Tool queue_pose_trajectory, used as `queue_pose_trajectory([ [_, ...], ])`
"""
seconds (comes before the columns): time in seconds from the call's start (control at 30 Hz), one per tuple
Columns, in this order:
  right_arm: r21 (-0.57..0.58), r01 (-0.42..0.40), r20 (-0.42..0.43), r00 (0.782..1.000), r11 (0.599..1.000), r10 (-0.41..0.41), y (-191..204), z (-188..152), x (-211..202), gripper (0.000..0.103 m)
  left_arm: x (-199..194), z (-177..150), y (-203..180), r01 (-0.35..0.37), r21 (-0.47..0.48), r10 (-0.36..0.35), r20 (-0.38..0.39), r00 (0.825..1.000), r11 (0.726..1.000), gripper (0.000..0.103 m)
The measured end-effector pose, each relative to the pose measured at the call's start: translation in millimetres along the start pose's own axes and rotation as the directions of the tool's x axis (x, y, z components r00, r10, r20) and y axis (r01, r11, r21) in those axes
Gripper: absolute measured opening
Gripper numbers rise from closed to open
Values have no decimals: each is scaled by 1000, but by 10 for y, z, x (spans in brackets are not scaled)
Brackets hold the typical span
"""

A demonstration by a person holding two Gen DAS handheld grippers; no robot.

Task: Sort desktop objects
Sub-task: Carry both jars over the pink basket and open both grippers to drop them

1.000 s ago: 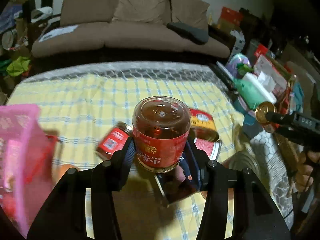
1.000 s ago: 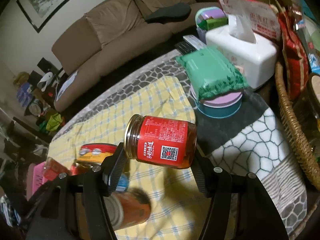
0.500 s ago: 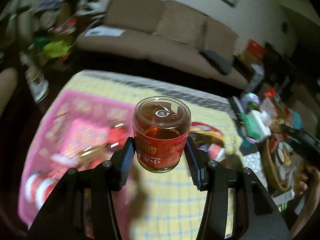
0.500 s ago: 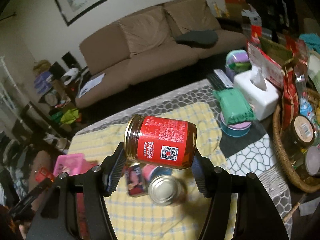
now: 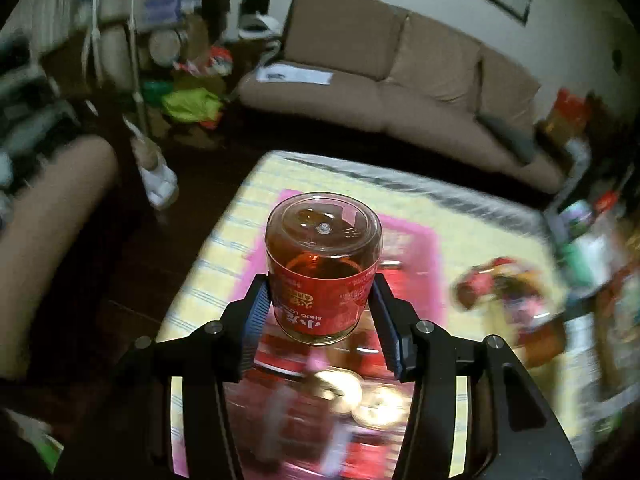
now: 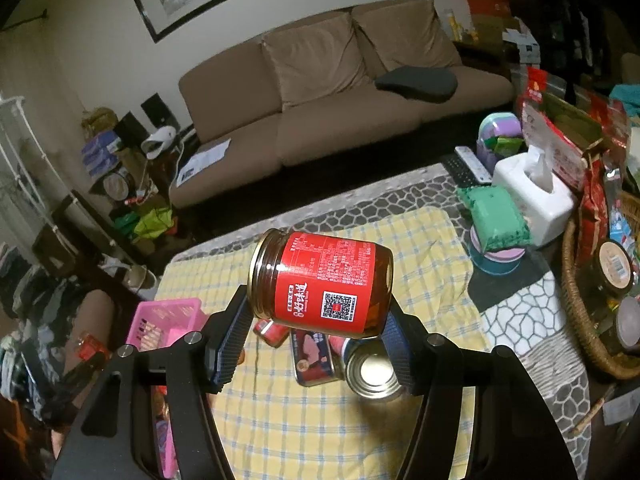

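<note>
We are clamping one jar [image 5: 323, 276] base-up in our left tool [image 5: 322, 312], above the pink basket [image 5: 416, 248]. Our right tool [image 6: 320, 332] is gripping a second jar [image 6: 322, 284] on its side, above the cans [image 6: 374, 370] on the checked desk [image 6: 400, 248].

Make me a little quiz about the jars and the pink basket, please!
1. True or false: each hand-held gripper holds a red-labelled jar.
2. The right jar is: A upright, B on its side, C lid pointing down.
3. What is under the left jar?

Key
1. True: the left hand-held gripper and the right hand-held gripper each clamp one.
2. B, lid pointing left.
3. The pink basket.
</note>
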State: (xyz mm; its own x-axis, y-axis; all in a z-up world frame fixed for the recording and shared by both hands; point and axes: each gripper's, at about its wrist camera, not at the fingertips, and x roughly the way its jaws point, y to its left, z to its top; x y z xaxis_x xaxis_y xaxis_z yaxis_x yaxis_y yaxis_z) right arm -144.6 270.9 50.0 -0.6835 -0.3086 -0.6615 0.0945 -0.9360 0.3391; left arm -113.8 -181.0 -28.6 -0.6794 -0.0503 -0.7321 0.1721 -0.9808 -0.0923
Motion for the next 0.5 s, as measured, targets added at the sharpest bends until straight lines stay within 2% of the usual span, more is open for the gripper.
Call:
queue_pose_trajectory([
  [0.07, -11, 8, -12, 1000, 1000, -8, 44, -19, 59, 64, 150, -36, 6, -18, 32, 19, -35, 999, 999, 47],
  [0.2, -33, 9, -24, 1000, 999, -10, 143, -44, 108, 64, 329, -67, 145, 17, -81, -25, -94, 995, 997, 47],
  [0.3, -43, -1, -33, 999, 999, -1, 194, -56, 137, 64, 392, -88, 179, 15, -72, -23, -113, 993, 997, 47],
  [0.43, -46, -12, -52, 999, 999, 10, 247, -74, 191, 64, 509, -120, 252, 97, -124, -118, -171, 978, 987, 48],
  [0.5, -53, -13, -64, 998, 998, 10, 295, -85, 228, 64, 522, -124, 264, 99, -141, -125, -191, 974, 985, 50],
])
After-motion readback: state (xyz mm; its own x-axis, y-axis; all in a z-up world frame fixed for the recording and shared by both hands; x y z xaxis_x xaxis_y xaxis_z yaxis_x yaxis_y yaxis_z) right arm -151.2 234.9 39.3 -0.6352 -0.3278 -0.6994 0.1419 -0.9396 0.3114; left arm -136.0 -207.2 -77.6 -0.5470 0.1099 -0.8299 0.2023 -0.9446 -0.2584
